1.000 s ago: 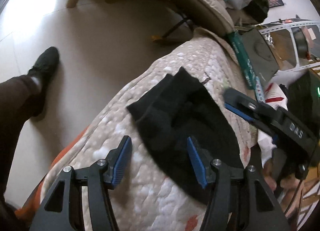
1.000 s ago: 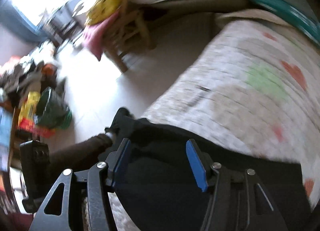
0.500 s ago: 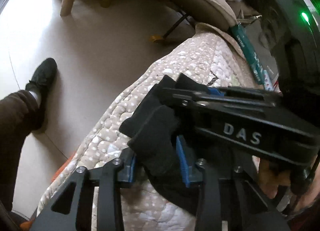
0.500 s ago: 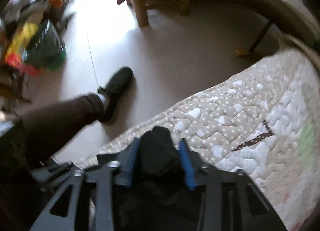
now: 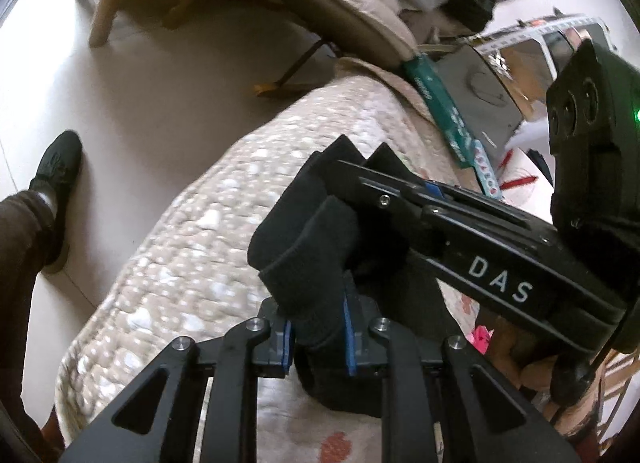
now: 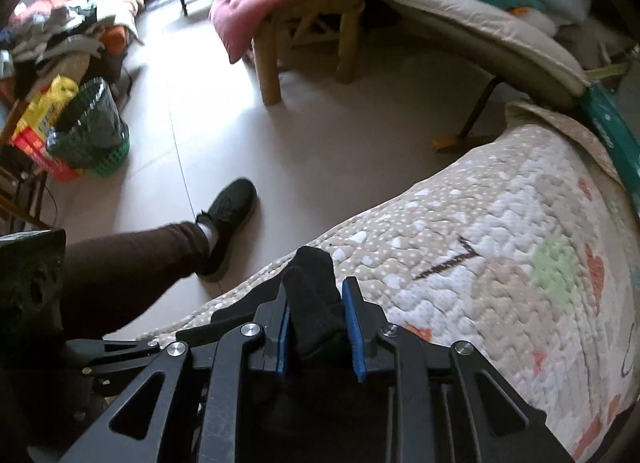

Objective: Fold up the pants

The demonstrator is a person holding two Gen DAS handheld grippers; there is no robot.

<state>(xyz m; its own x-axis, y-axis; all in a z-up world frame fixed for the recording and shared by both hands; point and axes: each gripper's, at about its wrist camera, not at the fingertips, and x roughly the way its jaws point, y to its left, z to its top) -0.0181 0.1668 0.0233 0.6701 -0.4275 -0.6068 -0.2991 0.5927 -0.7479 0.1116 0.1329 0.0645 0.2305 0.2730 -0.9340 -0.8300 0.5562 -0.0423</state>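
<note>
- Gripping a bunched fold of the black pants (image 5: 316, 259), the left tool (image 5: 316, 337) has just closed on the cloth above the quilt (image 5: 192, 247).
- The right tool (image 6: 318, 329) has likewise just closed, pinching another fold of the pants (image 6: 310, 283) over the quilt's (image 6: 500, 263) edge.

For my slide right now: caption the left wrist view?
Both hand-held grippers pinch black pants above a quilted bed.

We're losing most of the black pants (image 5: 320, 231) behind the right gripper (image 5: 404, 199); the person's leg (image 6: 132, 263) is running off the frame edge.
</note>
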